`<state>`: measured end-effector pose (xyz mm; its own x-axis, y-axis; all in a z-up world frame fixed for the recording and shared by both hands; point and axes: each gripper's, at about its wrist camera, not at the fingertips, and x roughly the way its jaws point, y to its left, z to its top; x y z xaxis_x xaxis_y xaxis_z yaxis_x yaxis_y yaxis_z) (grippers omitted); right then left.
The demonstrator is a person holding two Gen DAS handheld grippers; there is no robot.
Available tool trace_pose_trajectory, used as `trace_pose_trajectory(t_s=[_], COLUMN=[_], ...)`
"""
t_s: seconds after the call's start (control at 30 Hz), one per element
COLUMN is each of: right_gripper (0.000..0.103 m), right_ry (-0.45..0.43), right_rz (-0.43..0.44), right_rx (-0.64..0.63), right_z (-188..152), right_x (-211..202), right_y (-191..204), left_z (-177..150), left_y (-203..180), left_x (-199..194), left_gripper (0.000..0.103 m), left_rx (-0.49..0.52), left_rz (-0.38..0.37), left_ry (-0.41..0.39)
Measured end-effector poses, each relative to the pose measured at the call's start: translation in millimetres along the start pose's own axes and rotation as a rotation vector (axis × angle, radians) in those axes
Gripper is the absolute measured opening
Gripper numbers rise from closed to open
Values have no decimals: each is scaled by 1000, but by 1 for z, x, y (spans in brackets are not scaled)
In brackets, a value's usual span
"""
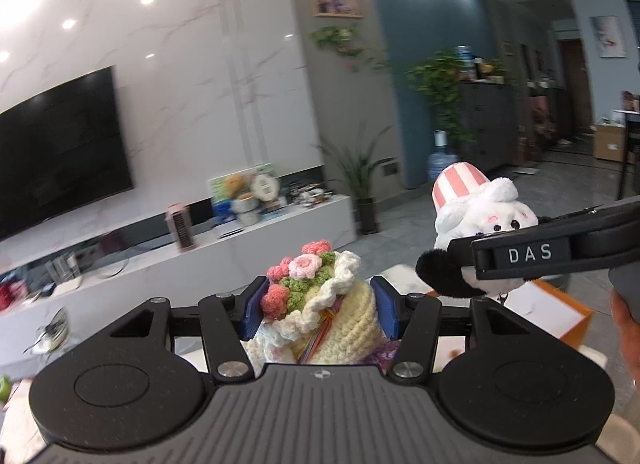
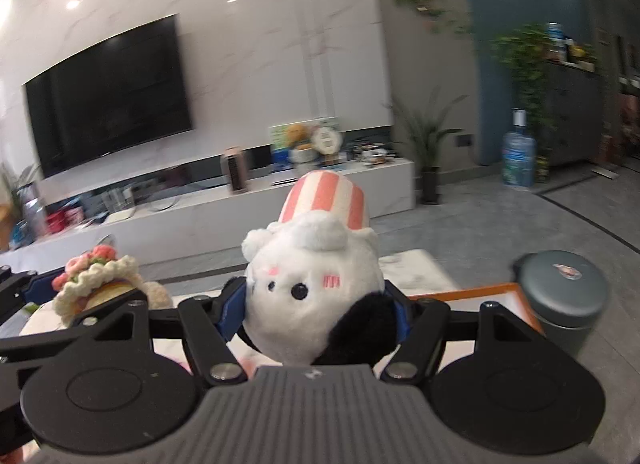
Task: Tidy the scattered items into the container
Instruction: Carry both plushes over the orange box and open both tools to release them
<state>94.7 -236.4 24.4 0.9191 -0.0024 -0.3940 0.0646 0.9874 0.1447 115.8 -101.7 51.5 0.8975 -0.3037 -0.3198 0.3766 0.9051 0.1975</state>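
My left gripper point(image 1: 320, 310) is shut on a cream crochet bouquet point(image 1: 320, 304) with pink and green yarn flowers, its blue pads pressed to both sides. In the right wrist view the same bouquet point(image 2: 100, 284) hangs at the far left. My right gripper point(image 2: 316, 312) is shut on a white plush toy point(image 2: 304, 296) with black patches and a pink-striped hat. That plush toy point(image 1: 480, 208) shows at the right of the left wrist view, behind a black finger point(image 1: 528, 254) marked DAS. An orange-rimmed box point(image 2: 472, 291) with a white inside lies just beyond and right of both grippers, also visible as the box point(image 1: 548, 312).
A grey round-lidded jar point(image 2: 568, 292) stands at the box's right side. A pale marble tabletop point(image 2: 416, 268) lies below the grippers. Farther off are a white TV console point(image 2: 240, 208), a wall TV point(image 2: 108, 100), potted plants and a blue water jug point(image 2: 518, 158). A hand point(image 1: 626, 316) shows at the right edge.
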Motion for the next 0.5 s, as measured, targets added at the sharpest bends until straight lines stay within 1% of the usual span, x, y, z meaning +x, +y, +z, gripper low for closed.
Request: trace_pose_trajectory(t_s=[0.1,0.23,0.37,0.5], right_gripper=[70,70,70,70], right_ry=[-9,-6,29,81], right_rz=[-47,-98,-123,-128], right_rx=[33,70,94,111], right_z=[4,3,-4,-15], right_x=[-2,2,14,35], right_y=[-33,-72,-106,-130], left_z=[8,15,14,7], left_y=[-24,-52,-77,-100], left_x=[15,39,63,84], left_gripper=[64,64,64,64], left_rx=[35,80,117,159], left_rz=[-51,-98,-133,-151], left_ry=[-4,2,23,57])
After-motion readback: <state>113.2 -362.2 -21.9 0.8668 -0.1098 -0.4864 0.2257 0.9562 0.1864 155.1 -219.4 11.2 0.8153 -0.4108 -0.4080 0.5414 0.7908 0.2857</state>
